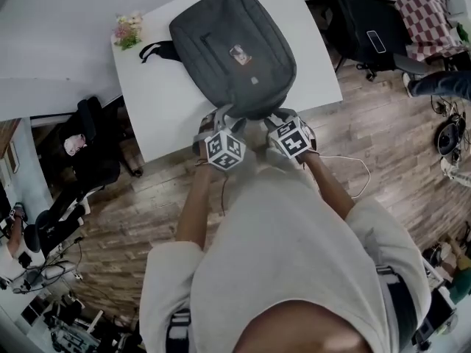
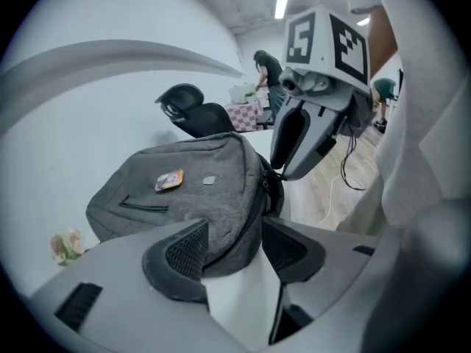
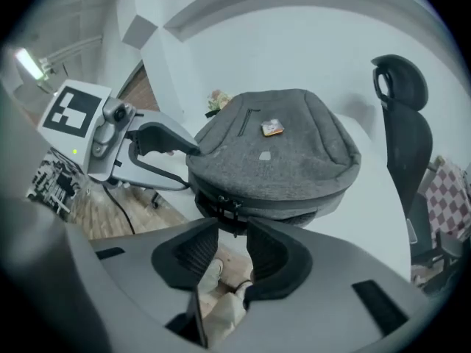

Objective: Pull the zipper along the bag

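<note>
A grey backpack (image 1: 232,46) lies flat on the white table (image 1: 165,105), with a small orange tag (image 1: 239,54) on its front. Its near end hangs at the table's front edge. My left gripper (image 2: 235,252) is shut on that end's left corner, with grey fabric filling the gap between the pads. My right gripper (image 3: 234,234) is open just short of the same end, with nothing between its pads. The black zipper pulls (image 3: 228,210) hang on the zip line right ahead of its fingertips. In the head view both grippers, left (image 1: 213,123) and right (image 1: 283,120), sit side by side at the bag's near end.
A black strap (image 1: 158,50) trails off the bag's left side, and a small bunch of flowers (image 1: 129,29) stands at the table's left corner. A black office chair (image 1: 364,28) with a checked cloth (image 1: 430,13) beside it stands to the right. A thin cable (image 1: 353,168) lies on the wooden floor.
</note>
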Demonstrator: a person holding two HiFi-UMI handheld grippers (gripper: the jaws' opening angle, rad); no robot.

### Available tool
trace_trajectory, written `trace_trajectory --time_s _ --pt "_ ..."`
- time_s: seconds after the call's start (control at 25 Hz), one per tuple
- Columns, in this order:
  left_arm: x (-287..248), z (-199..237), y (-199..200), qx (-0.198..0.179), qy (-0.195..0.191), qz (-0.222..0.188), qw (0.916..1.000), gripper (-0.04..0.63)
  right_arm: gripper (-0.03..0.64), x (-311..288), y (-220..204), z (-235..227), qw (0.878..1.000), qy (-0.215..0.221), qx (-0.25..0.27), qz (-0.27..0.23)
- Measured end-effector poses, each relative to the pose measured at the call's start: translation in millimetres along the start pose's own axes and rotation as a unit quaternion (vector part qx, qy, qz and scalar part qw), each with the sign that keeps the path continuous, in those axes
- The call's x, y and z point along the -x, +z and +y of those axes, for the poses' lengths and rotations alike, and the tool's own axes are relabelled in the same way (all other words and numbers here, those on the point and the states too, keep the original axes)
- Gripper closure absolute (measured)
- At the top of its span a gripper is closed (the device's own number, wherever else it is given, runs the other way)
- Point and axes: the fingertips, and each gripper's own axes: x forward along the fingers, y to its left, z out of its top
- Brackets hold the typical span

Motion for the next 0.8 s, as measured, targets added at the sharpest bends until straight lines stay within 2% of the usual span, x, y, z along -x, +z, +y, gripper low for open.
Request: trace_trajectory --time_s 0.12,0.24,0.32,0.56,0.8 --pt "22.2 17.6 9.8 0.095 0.035 -0.039 0.9941 0.365 0.486 20.9 20.4 -17.1 0.998 -0.020 -0.030 -0.059" --pt "45.6 45.1 27.1 0.188 0.074 -0.094 0.9748 0.376 0.508 46.9 52.4 -39.2 0.990 -0.053 -0.045 -0.126" --pt "63.6 65.8 43.0 0.222 0.100 -0.133 0.9607 0.411 0.528 65.0 74.2 -52.5 0.983 -0.072 -0.050 -0.164" --pt "104.7 120.5 79.6 0.241 0.163 -0.203 0.9350 0.477 0.574 110.3 131.4 -85.1 0.962 -0.127 -0.023 -0.241" --pt "129.5 157.9 97.4 0.246 0.204 -0.247 0.9148 0.542 0.601 140.1 175.0 -89.6 0.945 -0.144 0.004 -0.293"
